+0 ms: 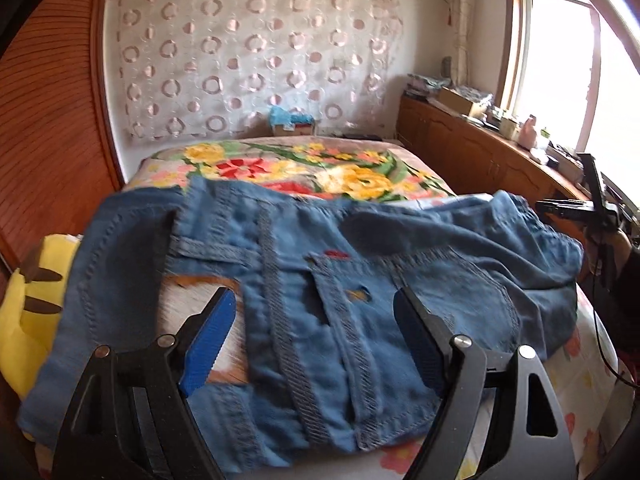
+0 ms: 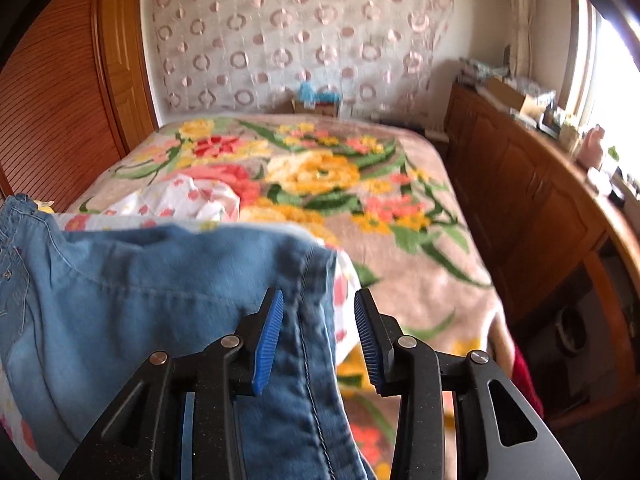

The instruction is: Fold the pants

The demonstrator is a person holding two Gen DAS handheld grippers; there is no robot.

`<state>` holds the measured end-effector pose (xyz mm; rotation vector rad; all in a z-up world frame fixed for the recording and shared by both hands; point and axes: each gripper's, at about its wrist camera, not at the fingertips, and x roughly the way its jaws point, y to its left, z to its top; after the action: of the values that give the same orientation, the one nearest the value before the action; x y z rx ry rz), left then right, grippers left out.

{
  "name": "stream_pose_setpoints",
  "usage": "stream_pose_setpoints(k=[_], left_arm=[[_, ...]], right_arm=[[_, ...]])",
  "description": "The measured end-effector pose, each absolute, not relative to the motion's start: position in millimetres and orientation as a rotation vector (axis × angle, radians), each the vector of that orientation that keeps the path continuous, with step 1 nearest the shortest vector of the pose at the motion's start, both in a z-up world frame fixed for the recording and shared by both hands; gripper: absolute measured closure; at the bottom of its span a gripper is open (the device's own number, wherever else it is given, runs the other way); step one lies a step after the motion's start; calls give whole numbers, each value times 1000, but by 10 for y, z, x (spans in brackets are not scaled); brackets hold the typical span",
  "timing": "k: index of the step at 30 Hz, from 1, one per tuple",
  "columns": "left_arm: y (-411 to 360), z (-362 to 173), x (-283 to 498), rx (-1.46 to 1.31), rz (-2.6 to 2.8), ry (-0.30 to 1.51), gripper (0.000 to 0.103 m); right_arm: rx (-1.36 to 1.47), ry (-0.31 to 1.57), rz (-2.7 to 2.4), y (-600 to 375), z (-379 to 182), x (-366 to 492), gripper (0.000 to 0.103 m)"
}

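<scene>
Left wrist view: a floral bed (image 1: pixel 304 168) is filling the room, and blue denim pants (image 1: pixel 320 280) are lying crumpled across its near end beside a yellow plush toy (image 1: pixel 28 312). The left gripper (image 1: pixel 316 320) is hovering wide open above them, gripping nothing. On the right wrist view, the right gripper (image 2: pixel 319 332) is standing partly open, a seamed pant edge passing loosely between its blue pads (image 2: pixel 270 340).

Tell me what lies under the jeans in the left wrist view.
Under the jeans, a gap shows a white and brown patch; a yellow plush toy sticks out at left. Anything else beneath is covered.
</scene>
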<state>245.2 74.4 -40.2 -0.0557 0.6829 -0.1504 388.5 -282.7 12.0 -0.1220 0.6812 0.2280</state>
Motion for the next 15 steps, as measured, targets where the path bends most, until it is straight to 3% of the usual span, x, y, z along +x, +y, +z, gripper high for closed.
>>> stream_pose_setpoints(k=[11,15], left_arm=[[536,-659,2415,-17,-163,762,21],[518,-702,2428,1,-150,769,21]], right_arm=[[-54,801,297,-2893,151,4267,65],[-88,793,306,-2865,180,4295,87]])
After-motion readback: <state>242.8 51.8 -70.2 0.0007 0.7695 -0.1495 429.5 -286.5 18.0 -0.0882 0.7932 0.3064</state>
